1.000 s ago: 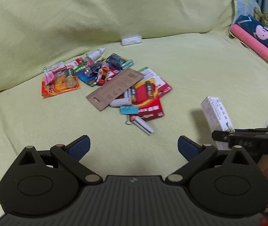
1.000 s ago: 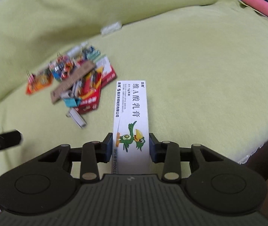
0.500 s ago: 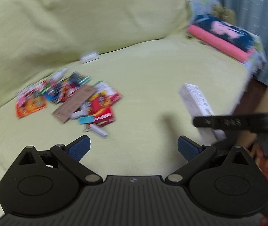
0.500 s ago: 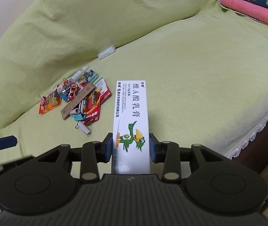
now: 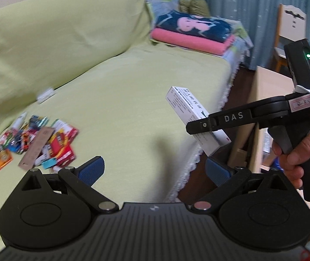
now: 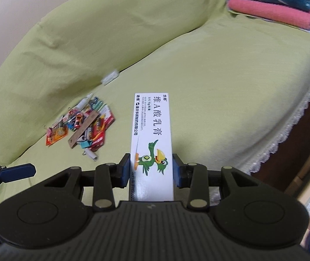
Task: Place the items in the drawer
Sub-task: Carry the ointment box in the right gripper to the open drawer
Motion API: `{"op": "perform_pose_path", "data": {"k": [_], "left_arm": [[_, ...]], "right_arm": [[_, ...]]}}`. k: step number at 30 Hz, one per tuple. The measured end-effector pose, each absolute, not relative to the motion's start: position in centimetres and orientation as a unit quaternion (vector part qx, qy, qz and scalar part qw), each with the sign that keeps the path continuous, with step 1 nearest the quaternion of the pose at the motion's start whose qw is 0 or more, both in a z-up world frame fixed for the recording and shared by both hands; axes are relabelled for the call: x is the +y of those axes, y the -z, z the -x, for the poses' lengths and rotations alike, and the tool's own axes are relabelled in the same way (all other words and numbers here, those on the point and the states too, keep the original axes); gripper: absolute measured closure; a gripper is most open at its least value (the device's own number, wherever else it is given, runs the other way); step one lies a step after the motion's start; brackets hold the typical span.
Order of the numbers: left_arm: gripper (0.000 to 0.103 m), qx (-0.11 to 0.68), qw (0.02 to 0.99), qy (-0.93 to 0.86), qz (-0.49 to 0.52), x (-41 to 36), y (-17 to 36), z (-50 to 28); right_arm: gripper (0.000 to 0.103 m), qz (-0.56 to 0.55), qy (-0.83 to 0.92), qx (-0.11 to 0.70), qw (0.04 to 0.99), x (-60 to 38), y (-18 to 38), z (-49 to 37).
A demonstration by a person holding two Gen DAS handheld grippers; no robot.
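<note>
Looking along your left gripper (image 5: 155, 169), you are holding it wide open and empty, the white box (image 5: 195, 121) ahead to its right. Along your right gripper (image 6: 151, 171), you are clamping that box's near end; keep squeezing evenly while carrying it drawerward.

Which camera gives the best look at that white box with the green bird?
The right wrist view: the white box faces the lens, clamped in the right tongs, bird and print legible. The left wrist view shows only its plain side, partly hidden.
</note>
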State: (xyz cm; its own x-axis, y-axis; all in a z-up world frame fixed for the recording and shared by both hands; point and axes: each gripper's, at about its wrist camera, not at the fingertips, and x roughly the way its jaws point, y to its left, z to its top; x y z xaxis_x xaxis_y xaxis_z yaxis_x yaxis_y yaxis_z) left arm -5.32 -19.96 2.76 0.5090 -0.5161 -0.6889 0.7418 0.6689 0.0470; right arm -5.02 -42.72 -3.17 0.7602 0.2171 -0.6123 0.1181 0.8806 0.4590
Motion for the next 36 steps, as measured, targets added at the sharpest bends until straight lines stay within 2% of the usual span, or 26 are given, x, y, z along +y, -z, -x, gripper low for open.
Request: {"op": "perform_pose_path", "data": {"k": [20, 36], "left_arm": [[0.003, 0.3, 0.751, 0.545, -0.222, -27.7, -2.1, 14.0], [0.003, 0.287, 0.653, 0.652, -0.258, -34.2, 0.2, 19.1]], "right_arm": [[0.069, -0.29, 0.098, 0.309, 0.9, -50.3, 3.8, 19.5], [0.069, -0.329, 0.261, 0.339, 0.842, -56.1, 5.1, 33.4]]}}
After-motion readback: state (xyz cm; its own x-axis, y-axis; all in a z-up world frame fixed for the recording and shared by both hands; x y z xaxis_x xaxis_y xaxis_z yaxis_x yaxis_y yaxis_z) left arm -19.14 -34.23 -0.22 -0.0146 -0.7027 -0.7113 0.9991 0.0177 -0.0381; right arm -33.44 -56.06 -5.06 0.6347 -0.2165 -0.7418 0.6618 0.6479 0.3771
